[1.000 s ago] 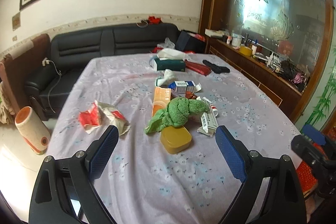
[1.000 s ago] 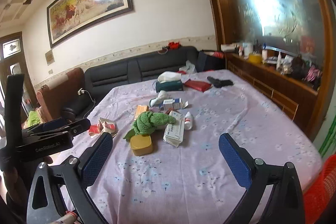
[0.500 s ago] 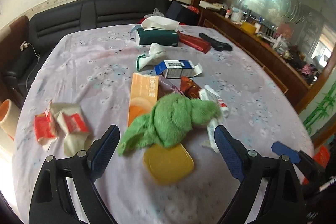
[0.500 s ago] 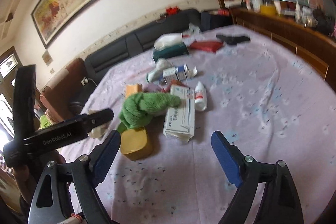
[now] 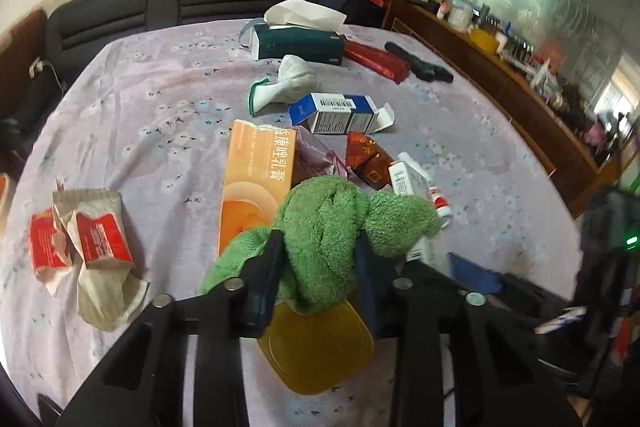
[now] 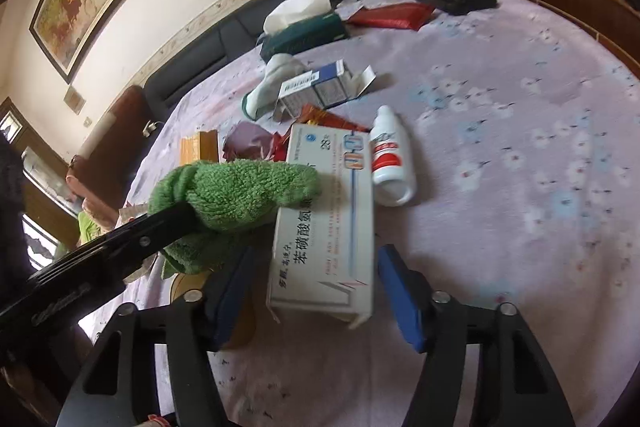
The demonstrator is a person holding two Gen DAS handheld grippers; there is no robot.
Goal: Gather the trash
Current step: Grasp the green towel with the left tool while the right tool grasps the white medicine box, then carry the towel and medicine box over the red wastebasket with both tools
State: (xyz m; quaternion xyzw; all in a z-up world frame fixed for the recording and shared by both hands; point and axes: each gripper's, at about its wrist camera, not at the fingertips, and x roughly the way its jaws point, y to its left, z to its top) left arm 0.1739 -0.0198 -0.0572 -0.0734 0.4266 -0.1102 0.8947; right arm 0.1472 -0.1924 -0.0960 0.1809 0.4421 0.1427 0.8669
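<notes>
Both tongs dropped closer: left tongs (image 5: 318,267) closing on one green towel (image 5: 328,223); right tongs (image 6: 312,291) closing, ungripped, around one white box (image 6: 326,227).

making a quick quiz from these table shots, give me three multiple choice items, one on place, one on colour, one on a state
1. What lies between the right claw fingers?
A. white medicine box
B. tissue box
C. red packet

2. What colour is the cloth between the left claw fingers?
A. blue
B. green
C. white

3. How does the small white bottle rest?
A. upright
B. inside a box
C. on its side

Answers:
1 A, the white medicine box sits between the closing blue pads.
2 B, fluffy green cloth bunches between the closing pads.
3 C, it lies flat on the tablecloth beside the box.
</notes>
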